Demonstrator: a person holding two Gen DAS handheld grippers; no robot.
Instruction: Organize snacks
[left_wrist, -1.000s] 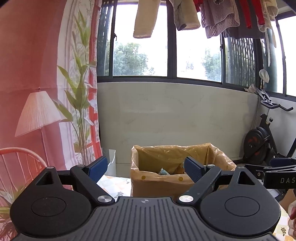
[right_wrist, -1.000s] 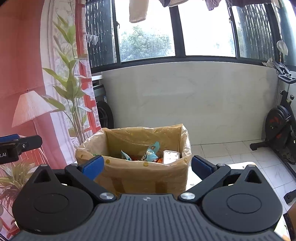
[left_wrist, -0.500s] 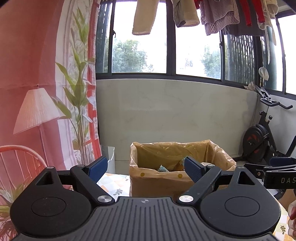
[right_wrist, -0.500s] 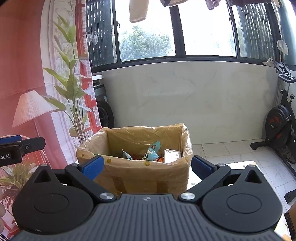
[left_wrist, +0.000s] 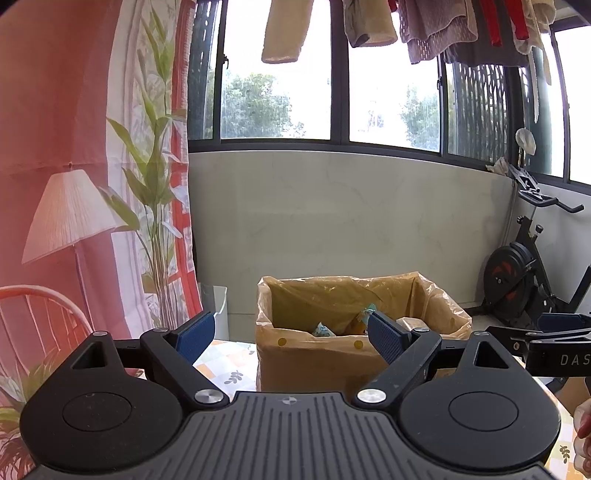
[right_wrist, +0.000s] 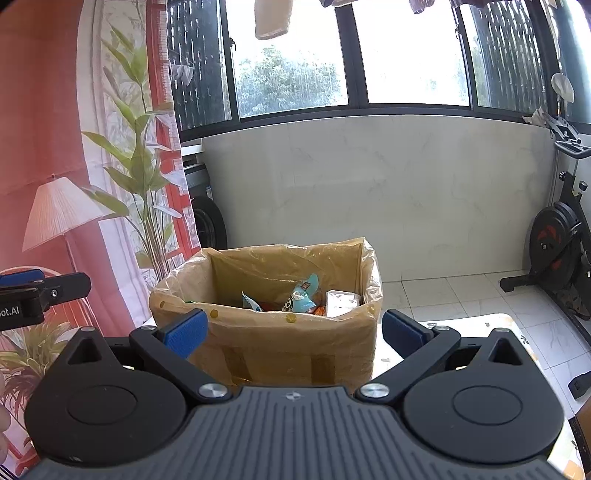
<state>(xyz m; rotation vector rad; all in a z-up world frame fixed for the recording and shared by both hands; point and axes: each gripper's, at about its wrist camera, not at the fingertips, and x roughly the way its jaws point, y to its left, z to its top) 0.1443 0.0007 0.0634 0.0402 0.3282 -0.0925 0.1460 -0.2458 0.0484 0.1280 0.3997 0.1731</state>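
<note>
A cardboard box lined with a yellow plastic bag (left_wrist: 317, 354) (right_wrist: 266, 343) stands on the table ahead of both grippers. Inside it lie several snacks: a light blue packet (right_wrist: 301, 297), a white carton (right_wrist: 340, 302) and orange wrappers. My left gripper (left_wrist: 291, 338) is open and empty, in front of the box. My right gripper (right_wrist: 293, 332) is open and empty, a little above the box's near wall. Each gripper shows at the edge of the other's view, the right one (left_wrist: 546, 341) and the left one (right_wrist: 33, 295).
The table has a checked floral cloth (left_wrist: 225, 365). A red backdrop with a printed lamp and plant (right_wrist: 66, 221) hangs on the left. An exercise bike (right_wrist: 557, 251) stands at the right. A low white wall and windows lie behind. Laundry hangs overhead.
Both views have tilted down slightly, so the box sits a little higher in frame and more of its inside shows. Both grippers stay open.
</note>
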